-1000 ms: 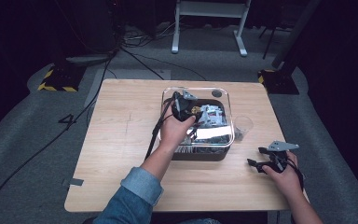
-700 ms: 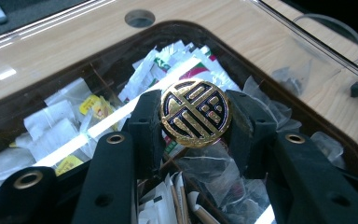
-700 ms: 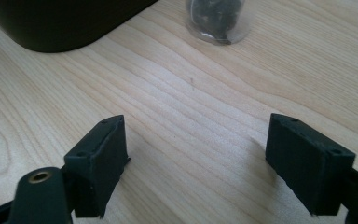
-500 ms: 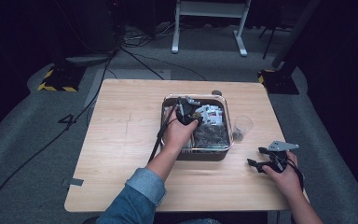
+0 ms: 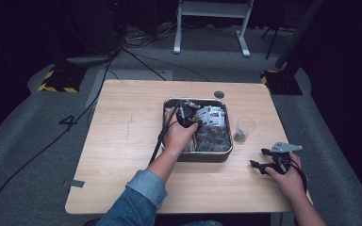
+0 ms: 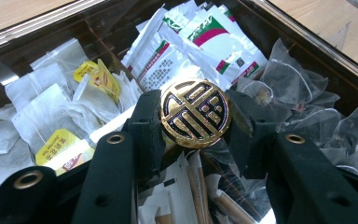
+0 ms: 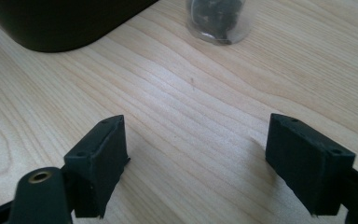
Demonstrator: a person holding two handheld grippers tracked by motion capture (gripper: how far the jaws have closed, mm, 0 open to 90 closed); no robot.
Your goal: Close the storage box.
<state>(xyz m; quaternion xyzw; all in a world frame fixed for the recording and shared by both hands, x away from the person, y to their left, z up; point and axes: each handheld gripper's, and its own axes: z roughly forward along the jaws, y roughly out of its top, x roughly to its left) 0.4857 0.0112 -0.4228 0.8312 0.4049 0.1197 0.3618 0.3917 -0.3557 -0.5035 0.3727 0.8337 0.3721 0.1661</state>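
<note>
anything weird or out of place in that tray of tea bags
Yes: the left gripper is shut on a round gold and black medallion over the tray, among paper tea bags and sachets. It looks unlike the rest. Nothing looks spilled.

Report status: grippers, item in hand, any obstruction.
Left gripper shut on gold round knob, over tea-bag box. Right gripper open, empty, low over table. Glass cup beside box; nothing obstructing.
</note>
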